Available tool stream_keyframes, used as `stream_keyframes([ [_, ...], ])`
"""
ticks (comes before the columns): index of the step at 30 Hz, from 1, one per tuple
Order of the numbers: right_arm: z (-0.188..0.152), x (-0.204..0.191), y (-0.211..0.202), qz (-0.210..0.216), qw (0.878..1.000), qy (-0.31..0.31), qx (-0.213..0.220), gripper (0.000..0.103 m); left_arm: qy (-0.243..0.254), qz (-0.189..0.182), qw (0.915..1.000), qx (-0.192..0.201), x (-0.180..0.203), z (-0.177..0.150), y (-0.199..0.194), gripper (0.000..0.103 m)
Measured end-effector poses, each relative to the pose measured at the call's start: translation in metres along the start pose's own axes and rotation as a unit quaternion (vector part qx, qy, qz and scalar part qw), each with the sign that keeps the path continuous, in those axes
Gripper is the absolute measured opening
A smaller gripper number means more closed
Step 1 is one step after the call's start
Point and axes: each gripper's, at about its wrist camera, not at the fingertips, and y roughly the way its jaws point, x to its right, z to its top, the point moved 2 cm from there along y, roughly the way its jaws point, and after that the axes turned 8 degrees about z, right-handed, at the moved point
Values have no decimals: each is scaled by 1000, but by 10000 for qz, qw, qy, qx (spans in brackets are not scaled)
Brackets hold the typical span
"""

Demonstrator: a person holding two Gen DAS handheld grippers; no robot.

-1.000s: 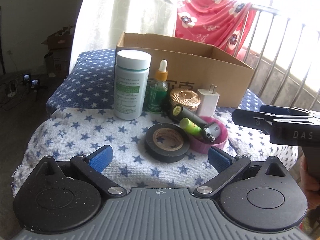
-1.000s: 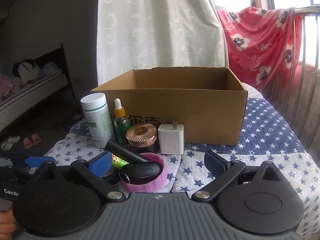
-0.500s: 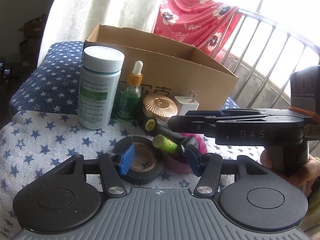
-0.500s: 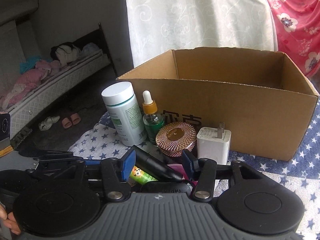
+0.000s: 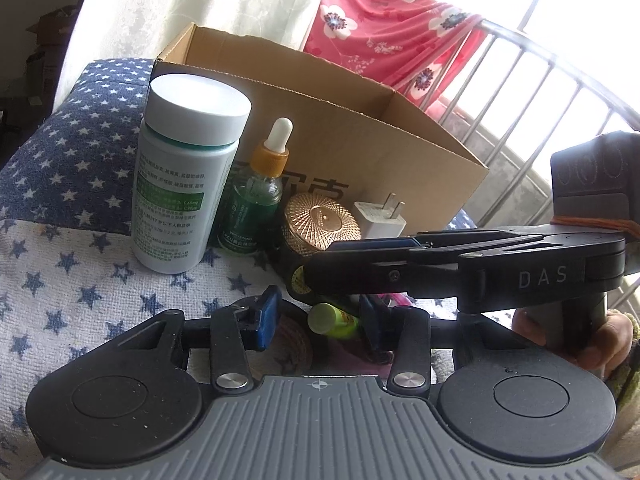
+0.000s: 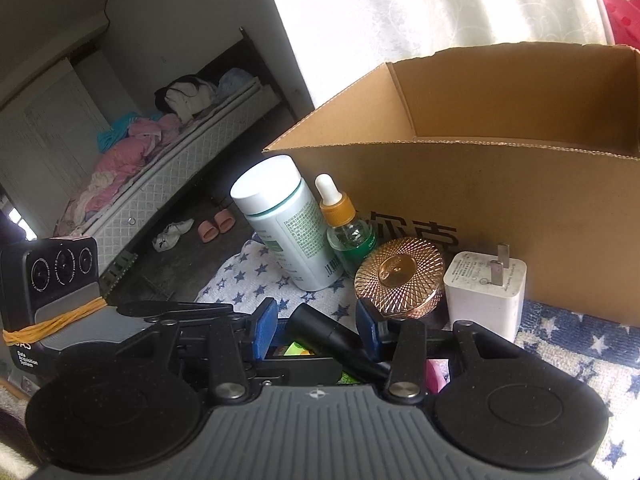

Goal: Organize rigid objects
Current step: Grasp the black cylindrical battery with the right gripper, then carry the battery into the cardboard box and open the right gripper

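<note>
An open cardboard box (image 5: 360, 136) stands at the back of the star-patterned cloth; it also shows in the right wrist view (image 6: 520, 168). In front stand a white pill bottle (image 5: 180, 184), a green dropper bottle (image 5: 256, 196), a gold-lidded jar (image 5: 320, 220) and a white charger plug (image 5: 378, 220). My left gripper (image 5: 320, 320) is partly closed around a green tube (image 5: 334, 320) above a black tape roll (image 5: 292, 340). My right gripper (image 6: 316, 328) is partly closed around a black cylinder (image 6: 332, 332). Contact is unclear for both.
The right gripper's body (image 5: 460, 272) crosses just above the left gripper's fingers. A pink ring (image 6: 434, 376) lies under the black cylinder. A metal railing (image 5: 540, 80) with a red floral cloth (image 5: 392, 36) stands behind the box. A bed (image 6: 160, 152) lies far left.
Both grippers have moved forward and down onto the pile and their jaws have narrowed from wide open. The right gripper now crosses closer over the left one.
</note>
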Motion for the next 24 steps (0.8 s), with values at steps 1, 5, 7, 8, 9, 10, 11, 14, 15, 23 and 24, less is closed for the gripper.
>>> stream_keyframes([
  [1,1,0,3,13,10000,-39,-39,45,-23,-5,10000,4,-1,0,1,39],
  [5,1,-1,10,10,9998,-123,-147,44,9,-29,10000,88,1,1,2,35],
  [7,2,0,10,-7,9998,-137,-148,42,96,7,9998,168,3,1,0,35],
  [8,2,0,9,-29,9998,-147,-138,41,144,14,9997,210,5,1,0,33],
  [9,2,0,8,-48,9998,-156,-117,39,199,15,9995,257,7,1,-2,33],
  [10,2,0,6,-60,9998,-155,-95,38,250,11,9992,296,9,1,-3,31],
  [11,2,0,4,-61,9998,-158,-72,37,335,10,9988,353,12,2,-5,30],
  [14,2,-1,-3,-76,9998,-184,24,35,511,51,9978,420,20,3,-4,30],
  [15,1,-1,-5,-99,9997,-203,52,34,550,61,9975,428,22,3,-3,30],
  [23,-3,-5,-21,-289,9988,-316,247,33,1047,276,9925,560,41,2,3,29],
  [24,-3,-6,-23,-333,9985,-345,280,33,1088,296,9919,580,42,1,3,28],
])
